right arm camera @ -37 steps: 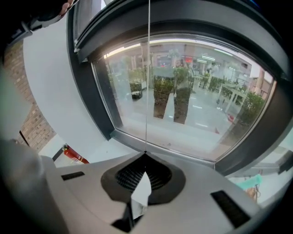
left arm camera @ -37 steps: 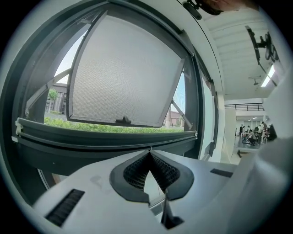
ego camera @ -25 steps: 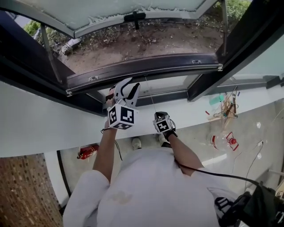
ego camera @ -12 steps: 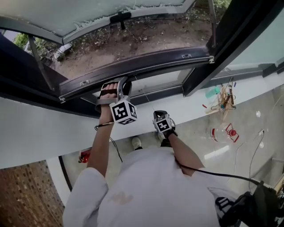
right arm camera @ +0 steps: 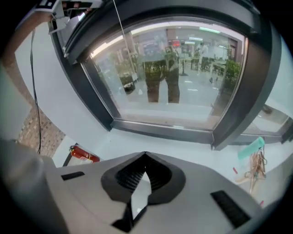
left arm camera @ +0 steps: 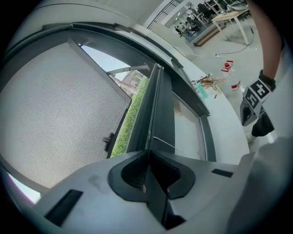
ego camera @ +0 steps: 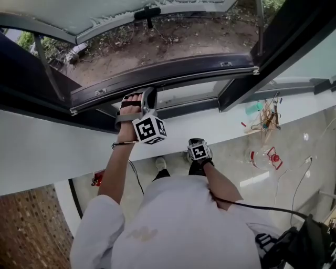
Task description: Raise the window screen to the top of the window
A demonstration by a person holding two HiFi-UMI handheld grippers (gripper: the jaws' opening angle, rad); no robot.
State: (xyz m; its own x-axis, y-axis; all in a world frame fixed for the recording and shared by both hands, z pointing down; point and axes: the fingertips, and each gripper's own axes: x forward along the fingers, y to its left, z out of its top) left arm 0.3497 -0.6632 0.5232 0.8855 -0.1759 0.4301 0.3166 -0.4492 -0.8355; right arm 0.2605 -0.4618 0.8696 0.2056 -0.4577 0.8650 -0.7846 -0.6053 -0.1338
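Nearby, at 5 o'clock in the head view, the right gripper (right arm camera: pixel 145 156) is hanging over the white sill (ego camera: pixel 52 152). Its tongs are pressing together on nothing and facing the lower glass pane (right arm camera: pixel 169 87). At 11 o'clock from it, the left gripper (left arm camera: pixel 149 154) is pinching the dark lip of the screen bar (ego camera: pixel 178 68), tongs narrowed onto it close to mid-span. That bar is lying low across the opening, just past the sill, with a thin cord (left arm camera: pixel 163 142) dangling beside it. Beyond, at 12 o'clock, the open sash (ego camera: pixel 105 16) is tilting outward over bare ground (ego camera: pixel 173 42). The mesh is not showing clearly. Judged handling: the bar is looking stiff and light, the mesh soft and easily torn. The hold therefore belongs on the bar, near centre, lest it be tilting and jamming.
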